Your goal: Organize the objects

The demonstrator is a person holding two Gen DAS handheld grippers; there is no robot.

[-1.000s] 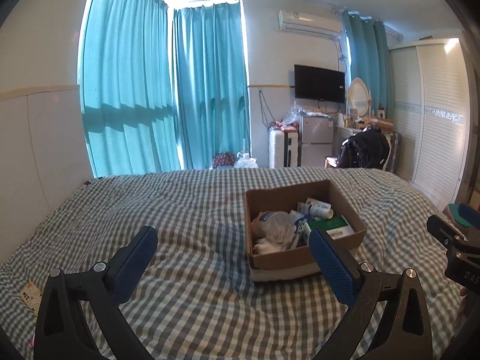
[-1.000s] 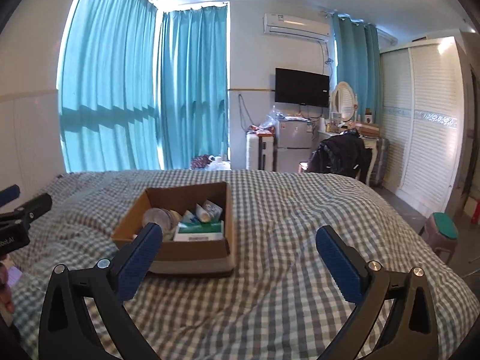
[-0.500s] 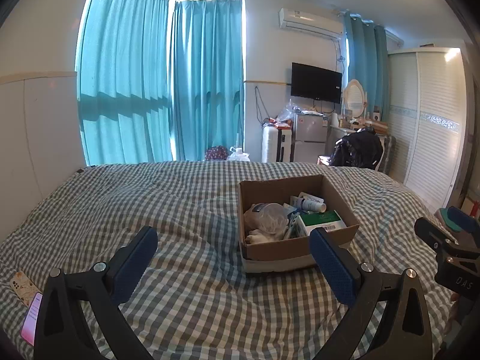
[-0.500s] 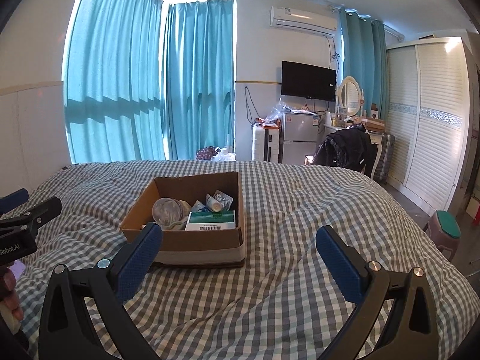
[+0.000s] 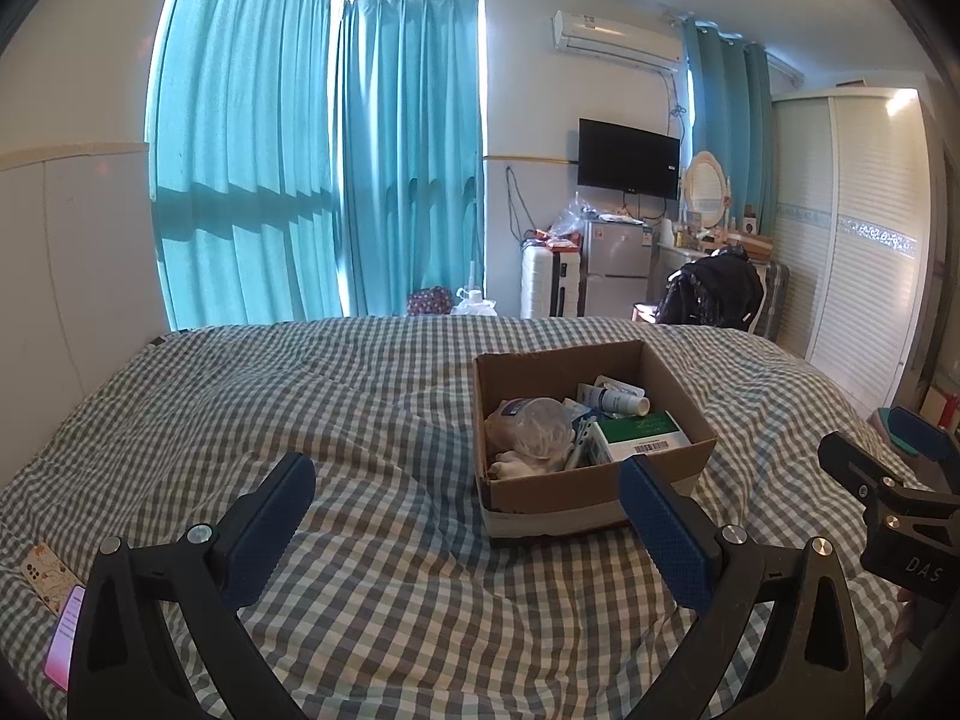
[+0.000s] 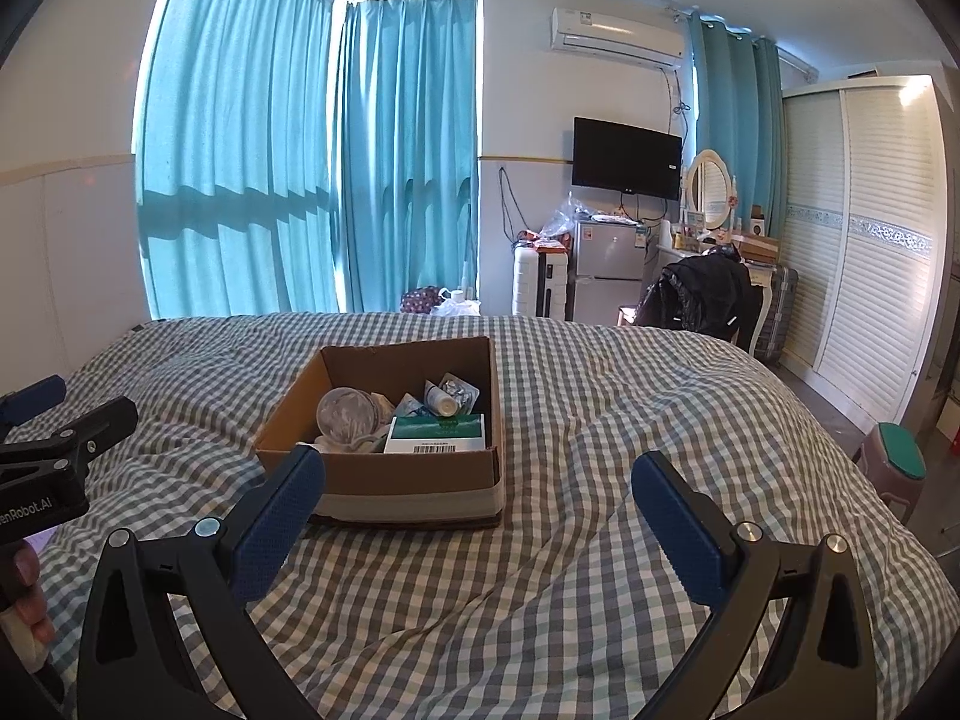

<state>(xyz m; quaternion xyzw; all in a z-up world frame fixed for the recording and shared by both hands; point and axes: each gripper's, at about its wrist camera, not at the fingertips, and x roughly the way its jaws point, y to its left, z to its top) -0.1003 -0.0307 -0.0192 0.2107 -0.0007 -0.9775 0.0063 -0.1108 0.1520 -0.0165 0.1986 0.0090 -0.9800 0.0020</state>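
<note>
Both tongs, left gripper and right gripper, gape wide and empty, flanking the open brown cardboard box mid-bed, presumably to sort it.

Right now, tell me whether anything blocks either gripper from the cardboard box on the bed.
Nothing visible does. Only bare checked bedspread lies between the open right gripper and the cardboard box, and likewise between the open left gripper and the box.
</note>
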